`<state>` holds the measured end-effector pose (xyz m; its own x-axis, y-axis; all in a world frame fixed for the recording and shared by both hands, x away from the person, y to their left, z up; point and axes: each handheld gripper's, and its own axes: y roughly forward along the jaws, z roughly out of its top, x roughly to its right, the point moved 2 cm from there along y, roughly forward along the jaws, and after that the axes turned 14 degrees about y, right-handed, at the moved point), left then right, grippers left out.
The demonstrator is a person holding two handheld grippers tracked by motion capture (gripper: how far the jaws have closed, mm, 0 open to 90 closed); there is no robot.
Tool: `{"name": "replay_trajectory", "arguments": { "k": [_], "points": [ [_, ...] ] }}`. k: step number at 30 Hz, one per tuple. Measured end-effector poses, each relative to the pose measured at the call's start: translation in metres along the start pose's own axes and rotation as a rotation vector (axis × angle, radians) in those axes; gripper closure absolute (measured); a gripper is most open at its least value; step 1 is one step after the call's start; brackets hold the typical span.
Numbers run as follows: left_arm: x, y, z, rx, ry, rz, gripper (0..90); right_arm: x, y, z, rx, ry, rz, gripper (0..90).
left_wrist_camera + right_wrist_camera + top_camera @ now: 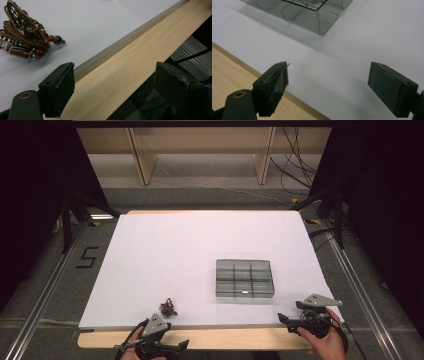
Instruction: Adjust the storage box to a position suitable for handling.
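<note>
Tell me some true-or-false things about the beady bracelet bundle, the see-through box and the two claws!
1. The brown and red beaded bracelet bundle lies inside the clear grey plastic compartment box. False: it lies on the white table cover, apart from the box, to its left.
2. The left claw is open and holds nothing. True.
3. The right claw is shut on the box. False: its jaws stand wide apart, short of the box.
4. The box is split into several compartments. True.
5. The bundle lies nearer the left claw than the right claw. True.
</note>
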<state>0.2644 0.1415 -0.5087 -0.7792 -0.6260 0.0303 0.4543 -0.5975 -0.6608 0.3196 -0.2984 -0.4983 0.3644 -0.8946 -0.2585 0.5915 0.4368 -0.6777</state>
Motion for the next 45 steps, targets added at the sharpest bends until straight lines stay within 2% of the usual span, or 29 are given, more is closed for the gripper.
{"name": "replay_trajectory", "arguments": {
  "k": [5, 7, 9, 11, 12, 18, 19, 20, 22, 23, 25, 26, 28, 29, 30, 31, 32, 33, 37, 38, 39, 40, 42, 43, 44, 45],
  "points": [
    [0.0, 0.0, 0.0, -0.001, 0.003, 0.001, 16.7, 0.0, 0.0, 0.0, 0.0, 0.003, 0.004, 17.3],
    [0.001, 0.0, 0.0, 0.017, 0.01, 0.0, 16.7, 0.0, 0.0, 0.0, 0.0, 0.004, 0.005, 17.3],
    [0.001, 0.0, 0.0, 0.008, -0.005, 0.0, 16.7, 0.0, 0.001, 0.0, 0.002, 0.005, 0.006, 17.3],
    [0.0, 0.0, 0.0, -0.001, 0.002, 0.003, 16.7, 0.0, 0.001, 0.0, 0.002, 0.015, 0.003, 17.3],
    [0.0, 0.0, 0.0, -0.001, 0.002, 0.002, 16.7, 0.0, 0.0, 0.0, -0.002, 0.024, 0.015, 17.2],
    [0.0, 0.0, 0.0, 0.007, 0.017, 0.001, 16.7, 0.001, 0.0, 0.0, 0.018, 0.013, 0.014, 16.8],
    [0.001, 0.001, 0.001, 0.017, 0.011, 0.003, 16.7, -0.002, -0.001, -0.001, 0.014, 0.048, 0.011, 16.7],
    [0.001, 0.001, 0.001, 0.019, 0.012, 0.006, 16.7, -0.002, 0.0, 0.0, 0.011, 0.05, -0.001, 16.6],
    [0.001, 0.001, 0.001, 0.018, 0.014, 0.003, 16.7, -0.002, -0.002, 0.0, 0.015, 0.045, 0.013, 16.1],
    [0.001, 0.0, 0.001, 0.014, 0.02, 0.004, 16.7, 0.001, -0.001, 0.001, 0.019, 0.015, 0.018, 16.1],
    [0.0, -0.001, 0.002, 0.009, 0.029, 0.01, 16.7, 0.001, -0.001, 0.001, 0.022, 0.008, 0.017, 16.3],
    [0.001, 0.0, 0.003, 0.025, 0.015, 0.01, 16.7, 0.0, -0.001, 0.001, 0.024, 0.006, 0.016, 16.5],
    [0.002, 0.0, 0.005, 0.041, 0.017, 0.009, 16.7, -0.001, -0.002, 0.001, 0.023, 0.008, 0.018, 17.5],
    [0.003, -0.001, 0.006, 0.027, 0.0, -0.008, 16.7, -0.002, -0.002, 0.001, 0.021, 0.014, 0.018, 18.2],
    [0.004, 0.002, 0.008, 0.061, 0.004, -0.002, 16.7, -0.001, -0.002, 0.002, 0.024, -0.009, 0.022, 20.0],
    [0.004, 0.002, 0.008, 0.061, 0.004, -0.002, 16.7, -0.001, -0.002, 0.002, 0.024, -0.009, 0.022, 20.0],
    [0.003, 0.001, 0.009, 0.04, 0.033, -0.002, 16.7, -0.001, -0.003, 0.003, 0.03, -0.01, 0.023, 20.7],
    [0.003, 0.002, 0.011, 0.04, 0.027, -0.002, 16.7, -0.003, -0.004, 0.002, 0.021, 0.008, 0.013, 21.1],
    [0.006, 0.004, 0.018, 0.069, 0.025, -0.004, 15.4, -0.003, -0.005, 0.004, 0.031, 0.013, 0.016, 20.2],
    [0.006, 0.005, 0.021, 0.083, 0.024, -0.003, 15.4, 0.0, -0.005, 0.006, 0.038, -0.015, 0.015, 19.8],
    [0.007, 0.007, 0.024, 0.095, 0.01, -0.006, 15.4, -0.002, -0.005, 0.005, 0.045, 0.019, 0.012, 18.8],
    [0.007, 0.007, 0.028, 0.092, 0.027, -0.002, 15.3, 0.0, -0.005, 0.007, 0.051, -0.011, 0.011, 17.9],
    [0.005, 0.008, 0.036, 0.097, 0.07, -0.005, 15.2, 0.002, -0.005, 0.01, 0.067, -0.026, 0.004, 17.2],
    [0.006, 0.01, 0.041, 0.107, 0.051, -0.002, 15.3, 0.003, -0.006, 0.012, 0.06, -0.022, 0.003, 16.9],
    [0.004, 0.011, 0.045, 0.098, 0.074, 0.008, 15.8, 0.003, -0.005, 0.013, 0.068, -0.023, 0.002, 17.0],
    [0.002, 0.015, 0.054, 0.102, 0.072, 0.029, 20.3, 0.005, -0.006, 0.016, 0.065, -0.029, -0.003, 22.1]
  ]
}}
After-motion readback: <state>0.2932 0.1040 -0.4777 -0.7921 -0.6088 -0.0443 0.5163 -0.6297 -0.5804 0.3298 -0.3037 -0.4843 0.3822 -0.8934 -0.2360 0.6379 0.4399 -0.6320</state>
